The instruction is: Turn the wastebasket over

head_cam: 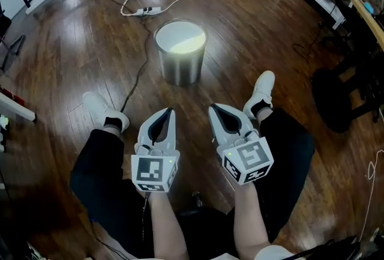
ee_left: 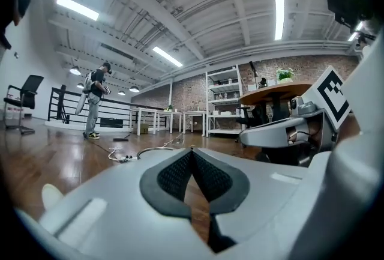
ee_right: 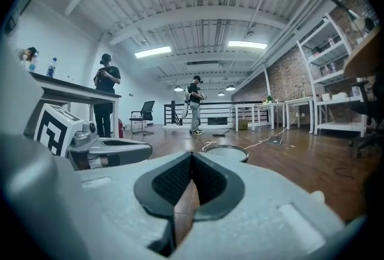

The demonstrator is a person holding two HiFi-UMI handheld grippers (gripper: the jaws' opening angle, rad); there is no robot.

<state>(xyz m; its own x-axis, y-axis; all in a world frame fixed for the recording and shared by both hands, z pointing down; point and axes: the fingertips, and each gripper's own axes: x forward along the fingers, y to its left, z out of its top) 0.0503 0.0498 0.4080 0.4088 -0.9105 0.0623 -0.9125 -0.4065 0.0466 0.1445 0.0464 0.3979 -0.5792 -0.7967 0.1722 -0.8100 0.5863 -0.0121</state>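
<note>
One wastebasket [head_cam: 180,66], one left gripper [head_cam: 169,111], one right gripper [head_cam: 212,108] (both shut)

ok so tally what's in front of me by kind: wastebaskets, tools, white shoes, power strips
wastebasket: 1
tools: 2, left tool and right tool, both shut and empty
white shoes: 2, left shoe and right shoe
power strip: 1
total: 6

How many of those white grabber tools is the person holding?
2. The left gripper and the right gripper are side by side between the person's legs, both shut and empty, pointing toward the wastebasket.
</note>
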